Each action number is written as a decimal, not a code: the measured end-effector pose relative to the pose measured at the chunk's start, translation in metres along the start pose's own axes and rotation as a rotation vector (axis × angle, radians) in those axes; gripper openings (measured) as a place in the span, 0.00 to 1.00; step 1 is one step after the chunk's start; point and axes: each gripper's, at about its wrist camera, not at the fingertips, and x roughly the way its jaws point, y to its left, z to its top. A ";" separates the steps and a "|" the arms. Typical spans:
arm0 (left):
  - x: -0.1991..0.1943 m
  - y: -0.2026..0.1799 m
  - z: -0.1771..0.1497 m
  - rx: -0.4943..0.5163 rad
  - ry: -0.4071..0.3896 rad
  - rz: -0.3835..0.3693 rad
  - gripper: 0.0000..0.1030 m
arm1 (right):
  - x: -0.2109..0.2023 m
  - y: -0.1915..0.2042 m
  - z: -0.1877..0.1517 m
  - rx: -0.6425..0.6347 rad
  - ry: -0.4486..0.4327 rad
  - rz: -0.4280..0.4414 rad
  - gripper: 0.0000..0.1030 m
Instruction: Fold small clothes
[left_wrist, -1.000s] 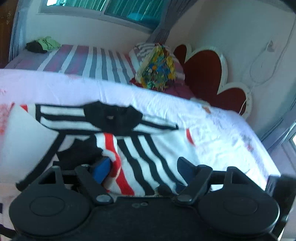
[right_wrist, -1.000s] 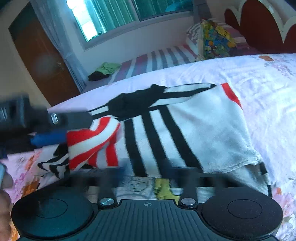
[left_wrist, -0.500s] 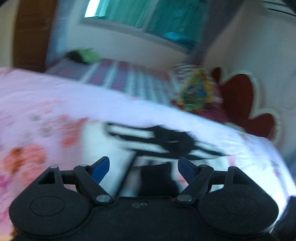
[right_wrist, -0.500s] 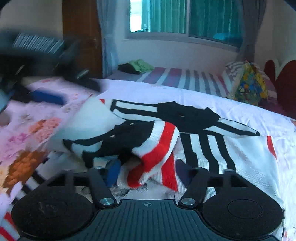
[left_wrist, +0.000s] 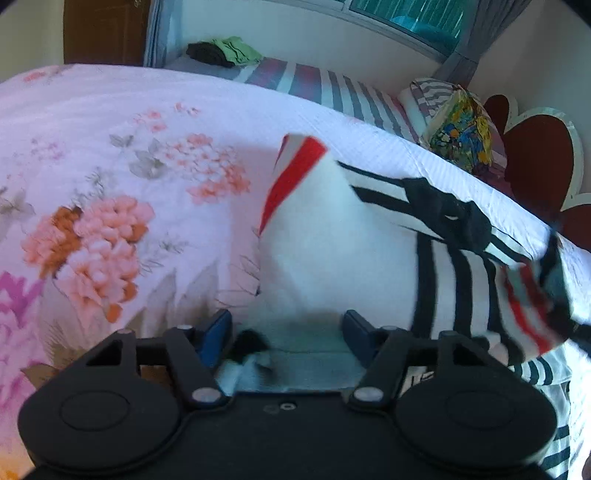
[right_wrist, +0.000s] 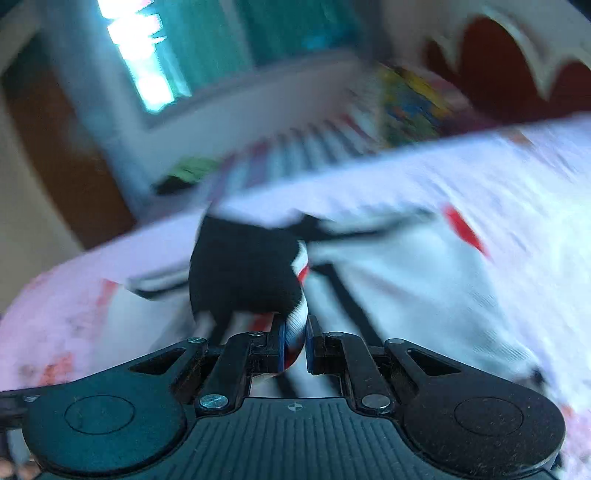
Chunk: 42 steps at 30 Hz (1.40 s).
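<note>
Sleeve pinched, right side

Garment: white knit top with black and red stripes (left_wrist: 332, 251) lies mid-frame on floral pink bedsheet (left_wrist: 110, 184). We note left gripper (left_wrist: 286, 332) jaws spread apart, empty, at its hem. Right gripper (right_wrist: 295, 341) clamps a striped fold; right view blurred.

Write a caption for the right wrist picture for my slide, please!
Right gripper pinches a fold of the striped shirt above the flowery bedsheet.
</note>
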 end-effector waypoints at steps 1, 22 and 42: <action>0.002 -0.001 -0.001 0.009 -0.003 0.009 0.63 | 0.003 -0.008 -0.002 0.010 0.032 -0.016 0.10; 0.025 -0.013 0.038 0.025 -0.025 0.013 0.59 | 0.007 -0.063 0.007 0.201 0.121 0.057 0.50; 0.048 -0.010 0.059 -0.042 -0.100 0.051 0.39 | 0.019 -0.059 0.002 -0.061 0.035 -0.089 0.05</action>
